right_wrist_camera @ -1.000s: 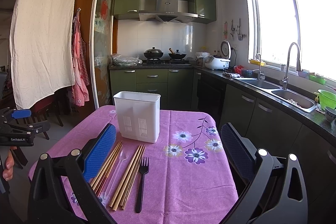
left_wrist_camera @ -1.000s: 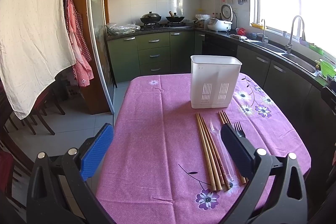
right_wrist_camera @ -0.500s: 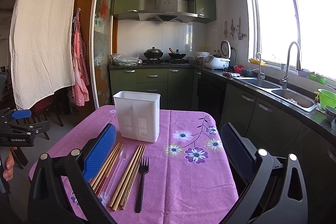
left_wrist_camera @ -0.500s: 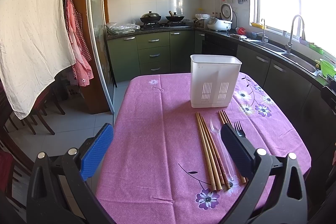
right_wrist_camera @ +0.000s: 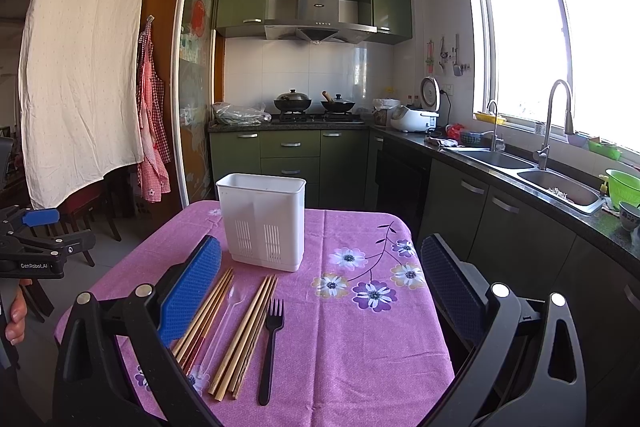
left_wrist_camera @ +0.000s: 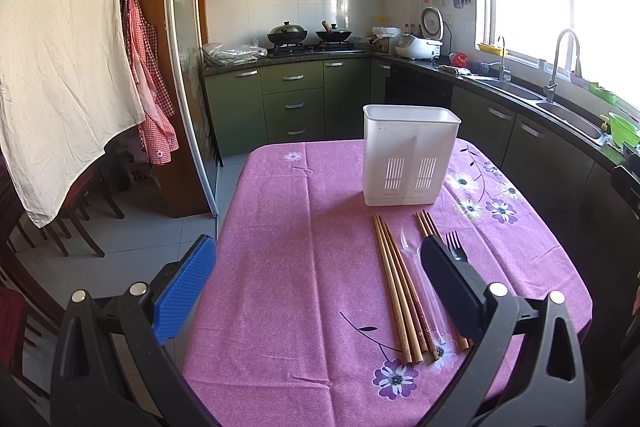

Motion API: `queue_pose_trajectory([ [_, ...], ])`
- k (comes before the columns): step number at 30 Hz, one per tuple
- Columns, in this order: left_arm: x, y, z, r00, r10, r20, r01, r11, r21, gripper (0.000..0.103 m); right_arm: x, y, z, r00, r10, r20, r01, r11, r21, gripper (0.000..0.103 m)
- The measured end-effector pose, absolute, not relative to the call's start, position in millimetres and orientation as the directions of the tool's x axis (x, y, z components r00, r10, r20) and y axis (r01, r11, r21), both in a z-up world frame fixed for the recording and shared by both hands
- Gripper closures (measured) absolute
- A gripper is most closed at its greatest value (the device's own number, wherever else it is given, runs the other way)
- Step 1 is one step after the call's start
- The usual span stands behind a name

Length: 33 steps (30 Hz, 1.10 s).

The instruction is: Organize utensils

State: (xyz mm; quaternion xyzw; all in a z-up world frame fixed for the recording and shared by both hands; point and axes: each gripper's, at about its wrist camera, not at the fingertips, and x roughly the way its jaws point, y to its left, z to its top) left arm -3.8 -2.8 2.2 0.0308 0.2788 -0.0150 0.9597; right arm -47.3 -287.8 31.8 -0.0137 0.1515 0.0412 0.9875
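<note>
A white slotted utensil holder [left_wrist_camera: 410, 157] [right_wrist_camera: 264, 221] stands upright on the purple flowered tablecloth [left_wrist_camera: 304, 247] [right_wrist_camera: 356, 339]. In front of it lie wooden chopsticks in two bundles [left_wrist_camera: 394, 283] [right_wrist_camera: 248, 335], a clear plastic spoon [left_wrist_camera: 414, 259] [right_wrist_camera: 226, 319] between them, and a black fork [left_wrist_camera: 455, 247] [right_wrist_camera: 271, 347] at the right. My left gripper [left_wrist_camera: 318, 283] is open and empty above the table's near left part. My right gripper [right_wrist_camera: 320, 291] is open and empty above the near edge, with the utensils under its left finger [right_wrist_camera: 192, 287]. The left gripper also shows at the right wrist view's left edge [right_wrist_camera: 36, 247].
Green kitchen cabinets [right_wrist_camera: 292, 155] with a stove stand behind the table. A counter with a sink [right_wrist_camera: 560, 187] runs along the right. A white cloth [left_wrist_camera: 52, 67] hangs at the left above chairs. The floor [left_wrist_camera: 132, 247] drops away left of the table.
</note>
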Motion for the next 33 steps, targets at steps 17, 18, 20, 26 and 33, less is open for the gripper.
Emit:
queue_pose_trajectory([
  [17, -4.5, -2.1, 1.6, 0.842, -0.013, -0.539, 0.048, 0.998, 0.051, 0.006, -47.2, -287.8, 31.6, 0.95, 0.077, -0.301, -0.085, 0.996, -0.014, 0.004],
  [18, -4.1, -2.3, 1.4, 0.843, -0.014, -0.538, 0.048, 0.998, 0.05, 0.006, -47.3, -288.1, 31.9, 0.951, 0.077, -0.301, -0.085, 0.996, -0.013, 0.004],
  [20, -4.2, -2.3, 1.4, 0.843, -0.013, -0.538, 0.047, 0.998, 0.05, 0.006, -47.1, -288.0, 31.7, 0.95, 0.077, -0.301, -0.085, 0.996, -0.013, 0.004],
  [26, 1.1, -3.2, -1.9, 0.831, -0.028, -0.556, 0.063, 0.997, 0.044, 0.006, -40.8, -286.6, 29.4, 0.941, 0.072, -0.329, -0.087, 0.996, -0.032, 0.004],
  [33, 54.5, -16.7, -28.1, 0.706, -0.066, -0.705, 0.1, 0.995, 0.007, 0.006, 24.4, -301.6, 8.3, 0.775, 0.221, -0.592, -0.214, 0.973, 0.084, 0.004],
])
